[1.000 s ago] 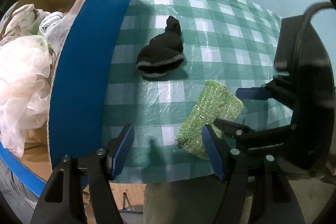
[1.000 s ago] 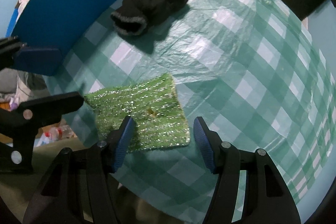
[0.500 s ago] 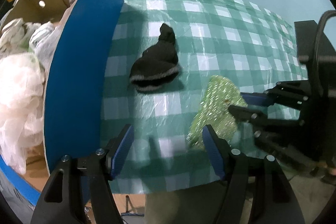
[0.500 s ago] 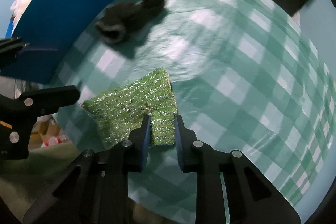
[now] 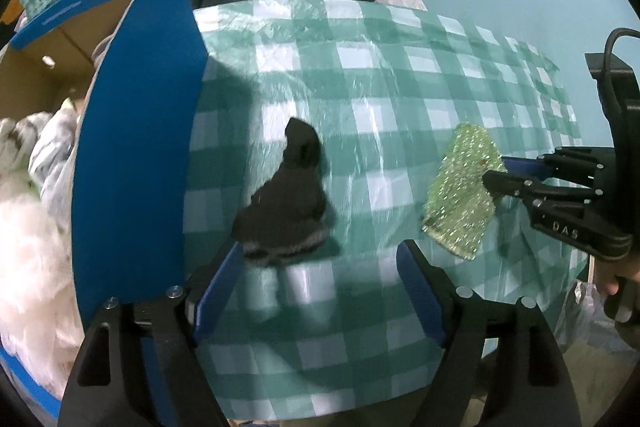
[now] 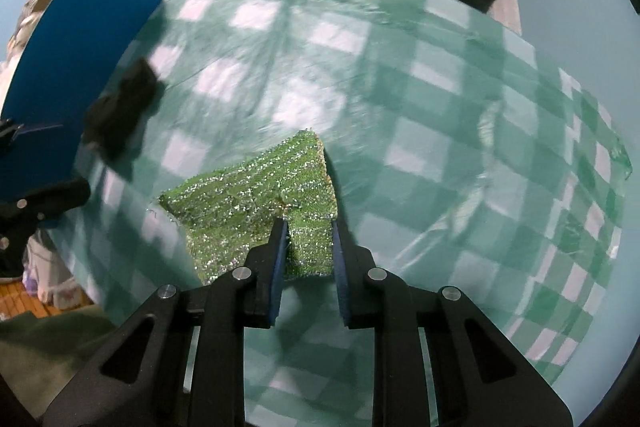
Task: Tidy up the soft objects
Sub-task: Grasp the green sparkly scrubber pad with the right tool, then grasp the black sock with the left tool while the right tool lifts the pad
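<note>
My right gripper [image 6: 307,227] is shut on a corner of a glittery green scrub cloth [image 6: 256,199] and holds it lifted off the checked tablecloth; the cloth [image 5: 464,187] hangs from it at the right of the left wrist view. A black sock with a grey cuff [image 5: 286,203] lies on the table just ahead of my open, empty left gripper [image 5: 320,267]; it also shows at the left of the right wrist view [image 6: 120,115].
A blue cardboard box flap [image 5: 136,147] stands along the table's left edge. Behind it the box [image 5: 36,67] holds white mesh and cloths [image 5: 28,247]. The green checked tablecloth [image 5: 400,75] covers the table. Chairs stand behind.
My right gripper closed on the green cloth and lifted it up and to the right. My left gripper moved forward toward the black sock.
</note>
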`<state>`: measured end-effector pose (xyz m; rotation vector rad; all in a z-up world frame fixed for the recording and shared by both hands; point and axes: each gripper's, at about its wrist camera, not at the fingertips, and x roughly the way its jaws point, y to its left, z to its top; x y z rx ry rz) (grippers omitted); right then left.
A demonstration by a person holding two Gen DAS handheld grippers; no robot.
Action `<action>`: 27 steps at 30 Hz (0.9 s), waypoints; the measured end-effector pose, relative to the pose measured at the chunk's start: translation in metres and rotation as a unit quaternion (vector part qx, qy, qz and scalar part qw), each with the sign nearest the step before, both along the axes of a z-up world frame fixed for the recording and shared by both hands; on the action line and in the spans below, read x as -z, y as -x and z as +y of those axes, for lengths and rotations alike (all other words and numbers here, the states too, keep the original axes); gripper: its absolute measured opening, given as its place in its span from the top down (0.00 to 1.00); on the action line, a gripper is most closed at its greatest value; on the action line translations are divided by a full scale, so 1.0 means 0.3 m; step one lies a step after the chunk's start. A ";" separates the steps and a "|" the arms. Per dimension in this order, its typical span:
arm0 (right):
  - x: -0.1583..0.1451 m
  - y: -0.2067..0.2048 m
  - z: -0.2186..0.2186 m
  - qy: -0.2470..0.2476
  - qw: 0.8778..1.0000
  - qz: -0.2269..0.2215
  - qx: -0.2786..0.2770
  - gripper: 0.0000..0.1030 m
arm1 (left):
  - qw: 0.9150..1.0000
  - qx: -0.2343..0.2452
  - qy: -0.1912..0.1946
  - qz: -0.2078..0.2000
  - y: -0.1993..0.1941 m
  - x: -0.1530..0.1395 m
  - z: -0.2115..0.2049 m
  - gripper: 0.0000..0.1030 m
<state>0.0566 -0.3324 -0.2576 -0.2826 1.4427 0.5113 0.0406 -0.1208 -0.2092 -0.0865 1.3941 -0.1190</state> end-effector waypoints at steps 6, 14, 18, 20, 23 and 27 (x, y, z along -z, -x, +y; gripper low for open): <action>0.009 -0.087 -0.068 -0.007 0.999 0.012 0.031 0.61 | 1.000 0.005 0.003 0.002 -0.043 -0.003 0.025 0.22; -0.045 -0.086 -0.088 -0.019 0.998 -0.007 0.053 0.36 | 1.000 0.017 0.005 0.013 -0.088 0.017 0.006 0.22; -0.067 -0.092 -0.024 -0.024 0.999 -0.009 0.033 0.34 | 1.000 0.019 0.000 0.020 -0.111 0.036 -0.006 0.22; -0.047 -0.097 0.001 -0.013 1.000 -0.007 0.026 0.34 | 0.999 0.023 -0.003 0.022 -0.124 0.045 -0.013 0.22; -0.028 -0.098 0.035 -0.002 1.000 -0.005 0.020 0.34 | 0.999 0.033 -0.013 0.026 -0.147 0.068 -0.023 0.21; -0.002 -0.100 0.067 0.021 1.000 -0.016 0.013 0.34 | 0.998 0.043 -0.021 0.032 -0.168 0.101 -0.033 0.21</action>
